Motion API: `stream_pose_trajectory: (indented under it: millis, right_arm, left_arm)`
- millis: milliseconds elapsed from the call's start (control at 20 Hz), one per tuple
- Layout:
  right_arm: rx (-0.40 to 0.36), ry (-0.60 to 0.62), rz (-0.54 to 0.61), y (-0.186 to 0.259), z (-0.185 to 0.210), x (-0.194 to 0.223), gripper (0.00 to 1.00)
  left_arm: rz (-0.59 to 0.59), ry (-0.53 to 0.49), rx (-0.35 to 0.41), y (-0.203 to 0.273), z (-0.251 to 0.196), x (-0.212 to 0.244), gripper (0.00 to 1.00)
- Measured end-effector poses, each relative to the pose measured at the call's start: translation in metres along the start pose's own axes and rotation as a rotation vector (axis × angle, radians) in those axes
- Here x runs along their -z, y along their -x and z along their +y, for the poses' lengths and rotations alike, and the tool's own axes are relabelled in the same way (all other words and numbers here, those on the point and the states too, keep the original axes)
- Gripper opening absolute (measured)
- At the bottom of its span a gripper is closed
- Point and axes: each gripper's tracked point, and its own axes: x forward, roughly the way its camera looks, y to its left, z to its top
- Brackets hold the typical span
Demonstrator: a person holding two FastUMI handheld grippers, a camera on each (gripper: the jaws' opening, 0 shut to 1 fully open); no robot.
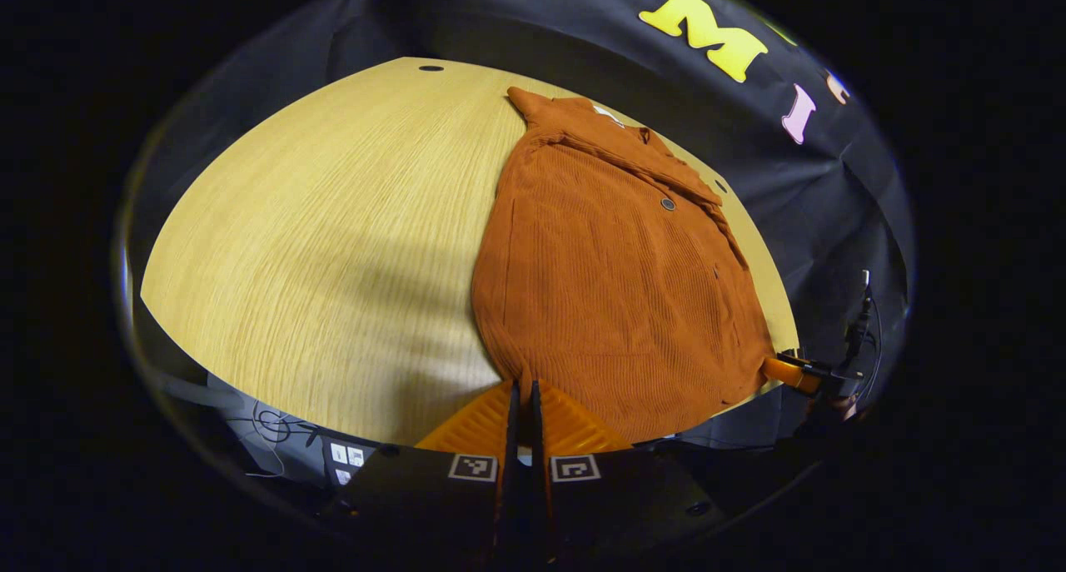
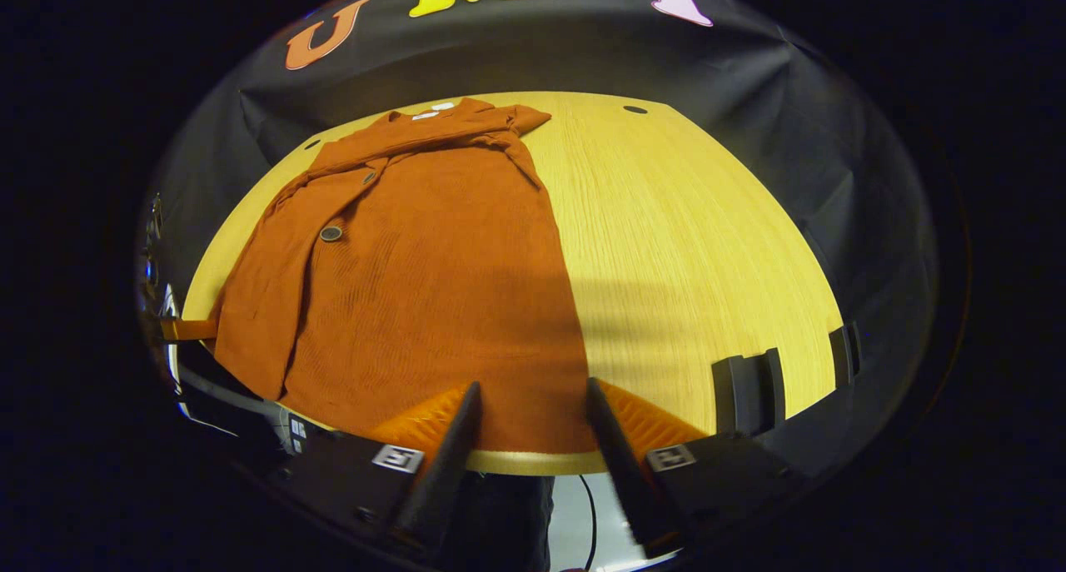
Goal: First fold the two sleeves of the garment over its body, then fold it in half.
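Note:
A rust-orange ribbed garment (image 1: 616,289) lies flat on the wooden table (image 1: 333,222), collar at the far end, with both sleeves folded over its body. A dark button (image 1: 667,204) shows on the front. My left gripper (image 1: 524,386) is shut, its fingertips pinching the near hem corner. At the opposite hem corner sits my right gripper (image 1: 791,370). In the right gripper view the garment (image 2: 433,289) covers the left half of the table (image 2: 683,247). My right gripper (image 2: 533,393) stands open with the near hem edge between its fingers. The left gripper (image 2: 190,329) touches the garment's far left edge.
Black clamps (image 2: 749,389) grip the table's near edge at the right. Cables (image 1: 275,426) hang below the table's front edge. A small dark hole (image 1: 430,68) marks the far tabletop. The black cloth wall rises close behind the table.

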Motion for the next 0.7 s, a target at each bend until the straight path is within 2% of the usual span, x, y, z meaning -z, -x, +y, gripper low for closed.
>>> stream_pose_trajectory:
  millis: [100, 150, 250, 700]
  right_arm:
    - [-0.008, -0.013, 0.017, 0.000, 0.005, -0.001, 0.17]
    - [-0.015, -0.019, 0.022, -0.001, 0.006, -0.001, 0.10]
    - [-0.037, -0.055, 0.034, 0.006, 0.011, -0.002, 0.01]
    - [-0.156, -0.178, -0.018, 0.071, 0.018, -0.031, 0.01]
  left_arm:
    - [0.011, 0.015, 0.026, -0.001, -0.009, 0.003, 0.08]
    - [0.011, 0.015, 0.036, -0.001, -0.013, 0.005, 0.07]
    - [0.004, 0.016, 0.052, 0.005, -0.018, 0.002, 0.05]
    - [-0.067, 0.022, 0.116, 0.071, -0.021, -0.011, 0.04]
